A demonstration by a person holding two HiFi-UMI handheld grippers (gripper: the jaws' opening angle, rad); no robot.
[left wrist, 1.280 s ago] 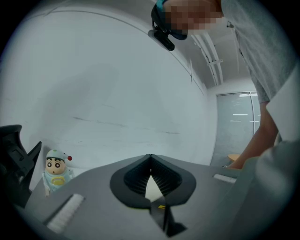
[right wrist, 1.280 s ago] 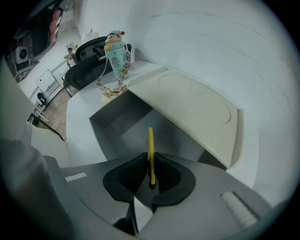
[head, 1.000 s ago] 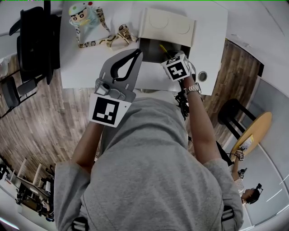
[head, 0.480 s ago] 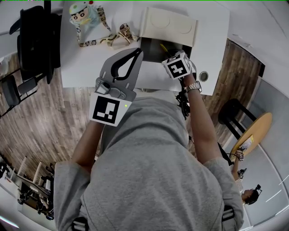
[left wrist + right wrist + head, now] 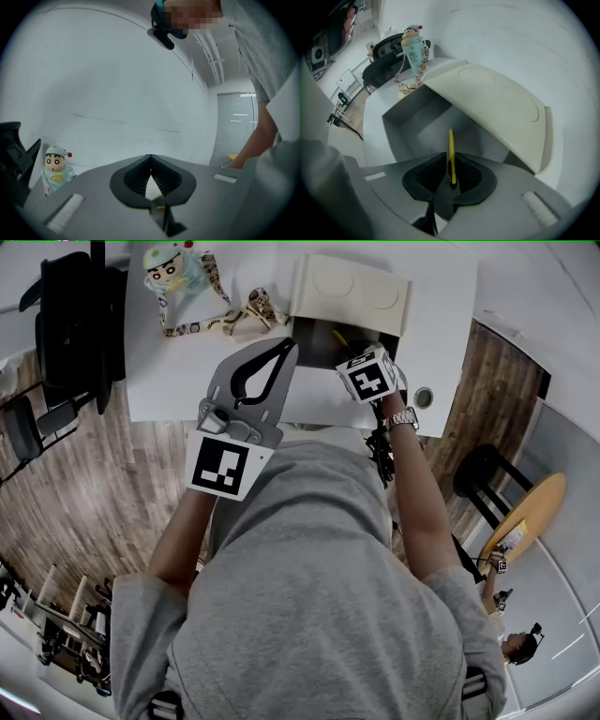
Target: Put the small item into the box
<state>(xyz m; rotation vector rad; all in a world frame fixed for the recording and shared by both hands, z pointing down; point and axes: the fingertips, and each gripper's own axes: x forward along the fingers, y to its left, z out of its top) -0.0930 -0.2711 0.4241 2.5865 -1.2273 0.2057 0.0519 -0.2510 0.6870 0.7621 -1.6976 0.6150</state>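
My right gripper point(image 5: 451, 165) is shut on a thin yellow stick point(image 5: 451, 152), which points out past the jaws over the open grey box point(image 5: 408, 125). The box's cream lid point(image 5: 499, 110) stands tilted back behind it. In the head view the right gripper point(image 5: 356, 352) hangs at the near edge of the box point(image 5: 317, 337), the yellow stick point(image 5: 338, 339) showing inside the opening under the lid point(image 5: 352, 289). To the left of the box my left gripper point(image 5: 285, 349) is held above the white table, shut and empty. The left gripper view shows that gripper point(image 5: 150, 159) aimed at a bare wall.
A cartoon-figure bottle point(image 5: 173, 271) with a patterned lanyard point(image 5: 225, 321) lies at the table's back left; it also shows as the bottle point(image 5: 414, 43) behind the box. A black chair point(image 5: 67, 324) stands left of the table point(image 5: 169, 381). A cable hole point(image 5: 419, 397) sits right of the box.
Almost nothing differs. My right gripper has edged slightly toward the box with the yellow stick still held. The left gripper has barely shifted.
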